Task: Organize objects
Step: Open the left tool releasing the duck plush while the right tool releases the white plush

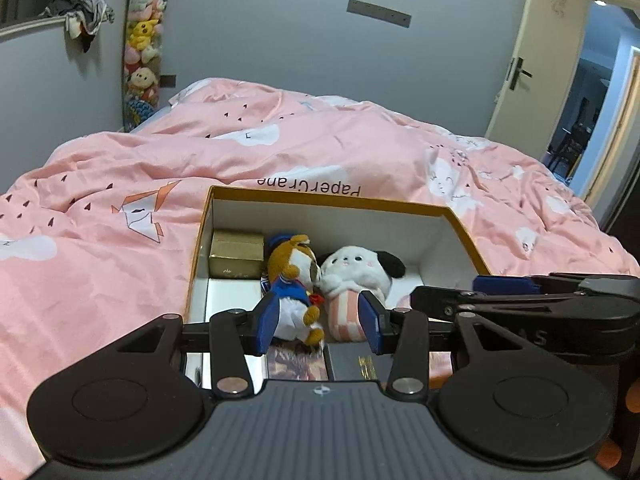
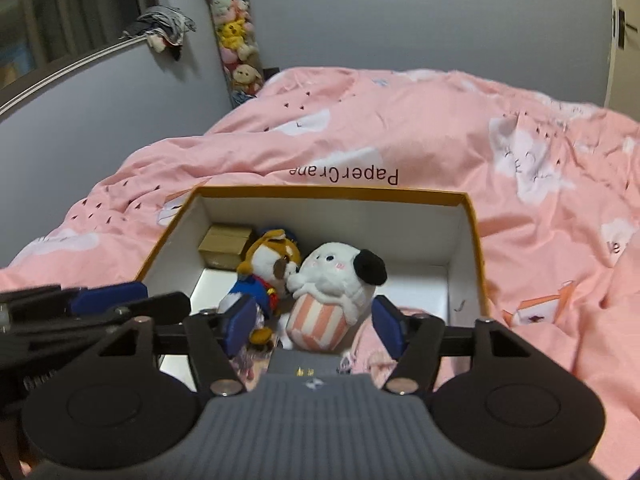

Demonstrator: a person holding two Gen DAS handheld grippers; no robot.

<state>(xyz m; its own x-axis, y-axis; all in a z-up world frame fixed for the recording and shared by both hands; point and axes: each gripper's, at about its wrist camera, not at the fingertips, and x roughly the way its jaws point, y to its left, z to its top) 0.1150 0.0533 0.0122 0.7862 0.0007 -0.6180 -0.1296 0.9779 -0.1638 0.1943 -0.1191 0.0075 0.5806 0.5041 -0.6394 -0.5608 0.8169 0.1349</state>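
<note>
Box (image 1: 460, 224) sits on the pink quilt (image 1: 120, 184) in front of you, open-topped, white inside with an orange rim. In its far left corner lies a small gold carton (image 1: 236, 254). Beside that, toward the middle, two plush toys lean together, touching at the face: a brown dog (image 1: 294, 280) in a blue jacket on the left and a white dog (image 1: 356, 280) with a black ear, tucked into a pink-striped cup, on the right. Your left gripper (image 1: 318, 322) hangs over the near edge with its jaws spread and nothing pinched; both toys show through the gap but lie beyond the pads. Your right gripper (image 2: 316, 326) is spread as well, free of the white dog framed between its pads. A dark flat item with gold print (image 2: 308, 364) lies near, under the toys; what it is you probably cannot tell from here. The right side of the box floor is bare.
</note>
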